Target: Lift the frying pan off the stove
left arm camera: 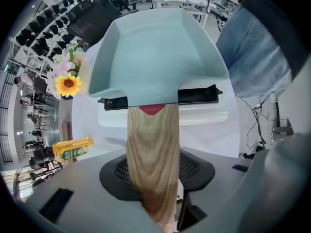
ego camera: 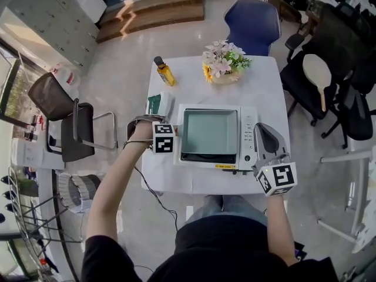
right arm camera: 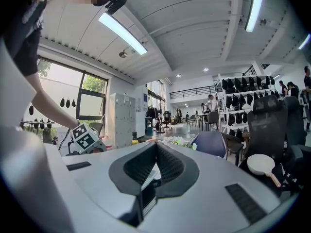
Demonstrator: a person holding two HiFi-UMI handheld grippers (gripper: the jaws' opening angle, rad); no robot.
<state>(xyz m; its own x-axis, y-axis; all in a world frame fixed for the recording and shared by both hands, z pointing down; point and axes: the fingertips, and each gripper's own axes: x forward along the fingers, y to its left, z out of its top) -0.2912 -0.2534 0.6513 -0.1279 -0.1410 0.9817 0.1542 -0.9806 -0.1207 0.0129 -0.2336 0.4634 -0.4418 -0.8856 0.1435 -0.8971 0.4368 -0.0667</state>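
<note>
A square pale-teal frying pan [ego camera: 210,131] sits on a white stove [ego camera: 249,135] at the table's front edge. In the left gripper view the pan [left arm camera: 155,57] fills the upper middle, over the stove's black top [left arm camera: 197,95]. Its wooden handle [left arm camera: 153,144] runs straight back between my left gripper's [left arm camera: 155,171] pads, which press on it. In the head view that left gripper [ego camera: 176,141] is at the stove's left side. My right gripper [ego camera: 260,126] hovers by the stove's right side. Its jaws [right arm camera: 156,147] meet at the tips with nothing between them.
Behind the stove stand a yellow oil bottle [ego camera: 164,71], a flower arrangement [ego camera: 223,63] and a teal-and-white box [ego camera: 158,104]. A blue chair [ego camera: 254,17] is at the table's far side. A dark chair [ego camera: 64,116] stands left, and black chairs [ego camera: 329,69] stand right.
</note>
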